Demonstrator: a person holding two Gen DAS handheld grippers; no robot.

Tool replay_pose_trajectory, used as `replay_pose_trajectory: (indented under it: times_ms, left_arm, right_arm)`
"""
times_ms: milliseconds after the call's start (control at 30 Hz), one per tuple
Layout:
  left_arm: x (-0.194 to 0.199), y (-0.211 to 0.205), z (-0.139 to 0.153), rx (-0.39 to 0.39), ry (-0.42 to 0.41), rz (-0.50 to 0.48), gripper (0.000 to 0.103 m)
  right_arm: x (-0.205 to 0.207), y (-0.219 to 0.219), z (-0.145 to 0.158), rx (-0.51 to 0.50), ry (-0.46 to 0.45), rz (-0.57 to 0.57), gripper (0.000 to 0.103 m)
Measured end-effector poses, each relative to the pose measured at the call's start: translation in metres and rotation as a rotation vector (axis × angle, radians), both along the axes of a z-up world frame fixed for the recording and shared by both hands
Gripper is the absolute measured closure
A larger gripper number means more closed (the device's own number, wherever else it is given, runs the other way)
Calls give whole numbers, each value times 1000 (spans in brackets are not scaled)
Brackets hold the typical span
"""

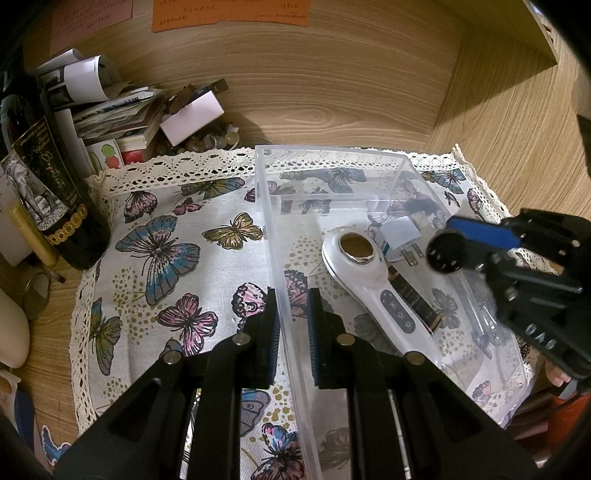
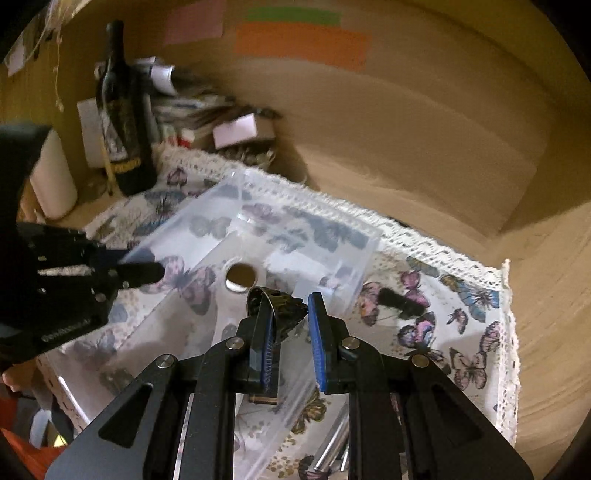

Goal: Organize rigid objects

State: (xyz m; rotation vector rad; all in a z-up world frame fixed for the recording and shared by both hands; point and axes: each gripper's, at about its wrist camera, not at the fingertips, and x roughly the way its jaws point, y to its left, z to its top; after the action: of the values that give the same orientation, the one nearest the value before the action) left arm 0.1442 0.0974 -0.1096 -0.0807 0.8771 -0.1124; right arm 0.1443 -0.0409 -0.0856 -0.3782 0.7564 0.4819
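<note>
The left gripper (image 1: 292, 332), black with blue-padded fingers, is clamped together on the near left wall of a clear rectangular plastic bin (image 1: 271, 229), one pad outside the wall and one inside, pinching the thin rim between them. The bin sits on a white butterfly-print cloth with a lace edge (image 1: 162, 251) spread over a wood-grain desk (image 1: 332, 92). Inside the bin, just past the left gripper's inner finger, lies a white handheld device with a round gold metal disc at its head (image 1: 365, 273), its handle pointing toward the camera; touching its right side is a slim dark rectangular object with gold trim (image 1: 413, 295), and near the head of the device lies a white plug adapter with two metal prongs (image 1: 400, 238). Over the bin's right side hangs the right gripper (image 1: 480, 243), its jaws drawn nearly together on a small dark, shiny object (image 2: 279, 308) that sits against its left pad in the right wrist view; that view is blurred, so what the object is cannot be told. In the same view a small black object (image 2: 400, 301) lies on the cloth outside the bin's right wall, and some silvery metal rods (image 2: 332, 446) show at the near edge. Farther off, at the left rear of the desk, a dark wine bottle with a gold-lettered label (image 1: 48, 192) stands upright beside a heap of papers, booklets and a small white box (image 1: 122, 107). Orange paper notes (image 1: 229, 13) are stuck to the back panel.
</note>
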Motion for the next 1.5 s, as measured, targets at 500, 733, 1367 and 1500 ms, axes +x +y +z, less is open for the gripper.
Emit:
replay_pose_trajectory:
  times_ms: [500,733,1367,1500]
  left_arm:
    - [0,-1,0,-1,0,0,91]
    - [0,-1,0,-2,0,0,91]
    - [1,0,0,-7,6,1,91]
    - [1,0,0,-8,7,1,91]
  right_arm:
    - [-13,-12,13,36,5,9,68]
    - [-4,-39,33,71,-70,-90,68]
    - [91,-87,-31,41,100,-271,35]
    - [105,-86,-47,33,149,-258,35]
